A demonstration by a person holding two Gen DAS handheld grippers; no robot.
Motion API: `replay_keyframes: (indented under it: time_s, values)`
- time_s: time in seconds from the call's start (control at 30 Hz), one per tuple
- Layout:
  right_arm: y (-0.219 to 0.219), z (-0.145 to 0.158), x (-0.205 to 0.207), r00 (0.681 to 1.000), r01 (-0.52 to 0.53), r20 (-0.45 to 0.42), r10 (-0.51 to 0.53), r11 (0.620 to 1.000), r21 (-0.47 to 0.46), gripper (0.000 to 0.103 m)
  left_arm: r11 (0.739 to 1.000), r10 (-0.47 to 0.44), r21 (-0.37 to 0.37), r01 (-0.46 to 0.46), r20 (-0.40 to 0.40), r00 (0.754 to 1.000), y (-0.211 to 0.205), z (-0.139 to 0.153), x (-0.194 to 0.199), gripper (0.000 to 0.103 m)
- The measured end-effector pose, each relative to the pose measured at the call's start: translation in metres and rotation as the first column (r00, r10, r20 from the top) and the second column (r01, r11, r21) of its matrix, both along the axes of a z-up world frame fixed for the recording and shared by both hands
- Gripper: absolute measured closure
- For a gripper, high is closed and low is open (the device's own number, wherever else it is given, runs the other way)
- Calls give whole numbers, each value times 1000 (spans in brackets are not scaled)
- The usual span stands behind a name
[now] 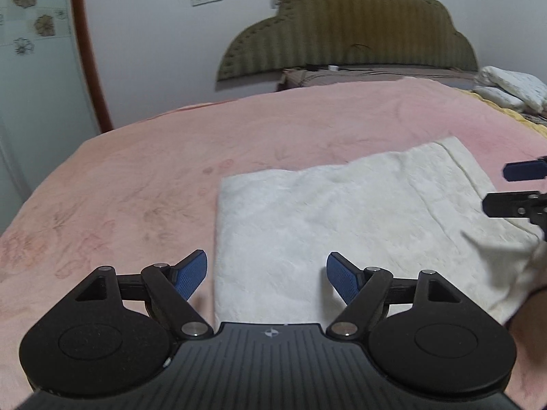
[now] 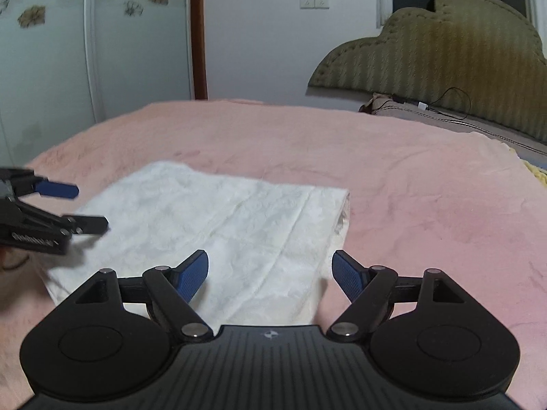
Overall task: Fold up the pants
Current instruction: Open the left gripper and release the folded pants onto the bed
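Observation:
The white pants (image 1: 342, 225) lie folded into a flat rectangle on the pink blanket (image 1: 136, 177). They also show in the right wrist view (image 2: 218, 225). My left gripper (image 1: 266, 275) is open and empty, above the near left corner of the pants. My right gripper (image 2: 270, 275) is open and empty, above the near right edge of the pants. The right gripper shows at the right edge of the left wrist view (image 1: 512, 188). The left gripper shows at the left edge of the right wrist view (image 2: 89, 206).
An olive padded headboard (image 1: 348, 30) stands at the far end of the bed. White pillows (image 1: 509, 89) lie at the far right. A cable (image 2: 454, 112) runs along the bed head. A wardrobe with flower decals (image 2: 85, 34) and a brown door frame (image 2: 198, 30) stand behind.

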State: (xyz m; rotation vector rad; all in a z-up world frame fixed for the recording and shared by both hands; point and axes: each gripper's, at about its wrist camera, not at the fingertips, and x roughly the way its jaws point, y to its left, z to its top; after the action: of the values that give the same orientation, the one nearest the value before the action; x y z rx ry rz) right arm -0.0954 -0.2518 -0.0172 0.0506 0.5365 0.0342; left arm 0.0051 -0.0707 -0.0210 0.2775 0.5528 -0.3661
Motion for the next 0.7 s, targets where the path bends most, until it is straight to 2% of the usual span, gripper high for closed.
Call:
replay_keyframes:
  time_s: [0.1, 0.13, 0.33, 0.7]
  values:
    - [5, 6, -1, 1000, -14, 18, 13, 999, 48, 23, 999, 38, 1, -38, 12, 999, -2, 5, 1, 17]
    - [8, 6, 0, 1000, -21, 17, 20, 998, 57, 19, 999, 47, 3, -47, 13, 999, -3, 6, 1, 16]
    - [24, 2, 3, 999, -43, -5, 43, 998, 35, 16, 997, 71, 7, -70, -24, 997, -6, 8, 8, 15]
    - [17, -7, 6, 999, -12, -40, 15, 998, 58, 16, 993, 121, -4, -122, -70, 990, -1, 6, 19, 14]
